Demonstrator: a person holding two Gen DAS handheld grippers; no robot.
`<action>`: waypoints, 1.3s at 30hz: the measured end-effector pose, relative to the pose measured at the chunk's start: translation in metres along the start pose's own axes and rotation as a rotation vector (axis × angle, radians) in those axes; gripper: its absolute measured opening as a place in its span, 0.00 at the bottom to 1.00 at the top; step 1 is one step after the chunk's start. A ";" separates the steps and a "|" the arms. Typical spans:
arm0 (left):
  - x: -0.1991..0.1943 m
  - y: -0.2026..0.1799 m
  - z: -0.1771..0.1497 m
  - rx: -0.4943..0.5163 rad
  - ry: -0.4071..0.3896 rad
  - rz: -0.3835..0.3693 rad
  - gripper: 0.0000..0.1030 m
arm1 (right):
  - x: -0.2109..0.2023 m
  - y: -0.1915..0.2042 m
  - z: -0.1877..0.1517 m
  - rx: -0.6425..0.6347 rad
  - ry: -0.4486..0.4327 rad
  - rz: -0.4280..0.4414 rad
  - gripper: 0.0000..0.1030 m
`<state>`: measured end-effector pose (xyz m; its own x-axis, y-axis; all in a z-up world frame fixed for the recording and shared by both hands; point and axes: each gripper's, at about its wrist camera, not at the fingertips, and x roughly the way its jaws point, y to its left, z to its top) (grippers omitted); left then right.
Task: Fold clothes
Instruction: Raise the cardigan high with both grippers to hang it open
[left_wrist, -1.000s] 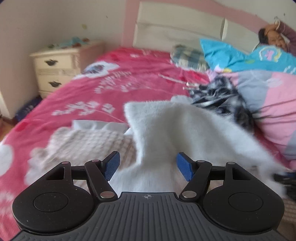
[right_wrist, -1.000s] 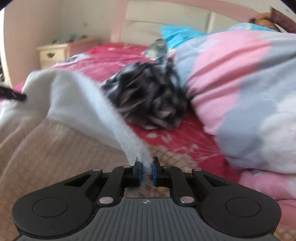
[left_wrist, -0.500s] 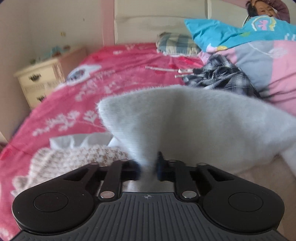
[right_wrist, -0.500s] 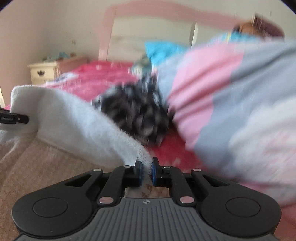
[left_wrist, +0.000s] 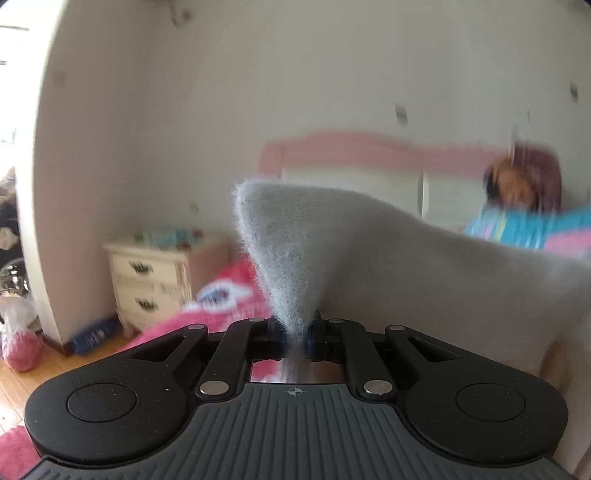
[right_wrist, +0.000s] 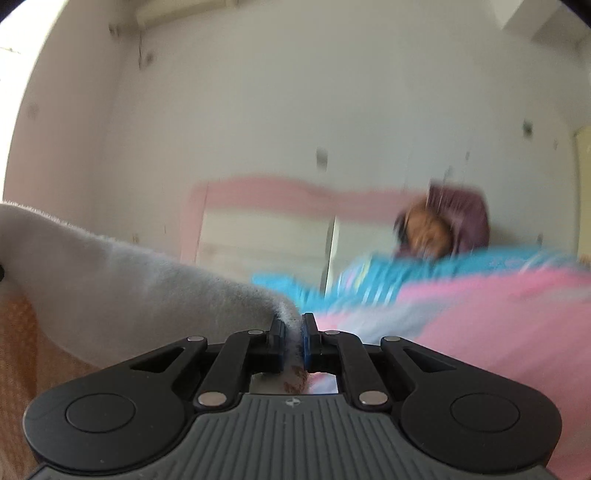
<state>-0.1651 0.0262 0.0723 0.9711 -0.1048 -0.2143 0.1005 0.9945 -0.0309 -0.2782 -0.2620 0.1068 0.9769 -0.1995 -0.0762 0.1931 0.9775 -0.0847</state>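
Fuzzy white garment (left_wrist: 369, 258), lifted and stretched, one edge pinched in each claw, tan lining beneath

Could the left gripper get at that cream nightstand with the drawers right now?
Probably not. The left gripper is shut on the fuzzy white garment, so it isn't free, and the nightstand stands well off beyond the bed's pink cover.

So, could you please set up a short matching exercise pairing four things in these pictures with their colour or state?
Things:
1. left gripper
2. nightstand
3. headboard frame
4. quilt

Descriptions:
A. cream, with drawers
B. pink arch against the wall
C. shut on the white fuzzy garment
D. pink, grey and blue patches

Pairs: 1-C, 2-A, 3-B, 4-D
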 end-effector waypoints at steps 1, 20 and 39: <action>-0.020 0.000 0.010 -0.024 -0.031 0.006 0.08 | -0.018 -0.004 0.014 0.010 -0.028 0.009 0.09; -0.321 -0.020 0.165 -0.057 -0.644 0.078 0.08 | -0.262 -0.065 0.208 0.155 -0.772 0.049 0.00; -0.241 0.013 0.083 -0.095 -0.291 0.096 0.08 | -0.130 -0.054 -0.007 0.305 0.478 0.618 0.50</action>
<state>-0.3799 0.0648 0.2046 0.9977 0.0102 0.0671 -0.0022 0.9930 -0.1180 -0.4161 -0.2893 0.1145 0.7844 0.4377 -0.4395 -0.2807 0.8823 0.3779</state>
